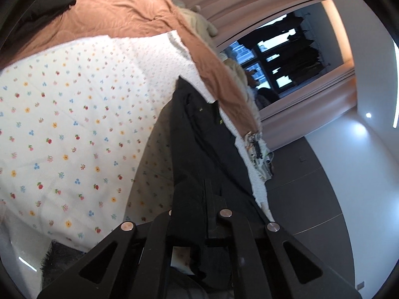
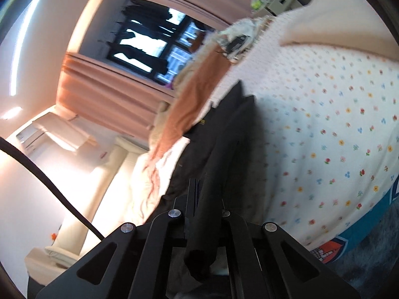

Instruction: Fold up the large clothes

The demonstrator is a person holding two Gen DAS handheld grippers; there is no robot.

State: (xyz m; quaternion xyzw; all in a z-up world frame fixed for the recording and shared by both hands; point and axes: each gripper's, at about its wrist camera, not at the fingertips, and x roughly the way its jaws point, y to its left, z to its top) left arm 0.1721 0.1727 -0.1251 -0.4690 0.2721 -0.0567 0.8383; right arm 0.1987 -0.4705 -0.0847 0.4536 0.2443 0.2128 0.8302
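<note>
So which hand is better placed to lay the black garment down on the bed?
Neither clearly: the left gripper and right gripper both pinch the black garment above the floral bedspread. Probably both must lower together.

Bed's floral sheet (image 1: 74,124) gives me open room across the middle. Orange blanket (image 1: 119,12) blocks the bed's far edge. Black garment (image 1: 199,149) drapes straight ahead of both tools, filling that lane.
</note>
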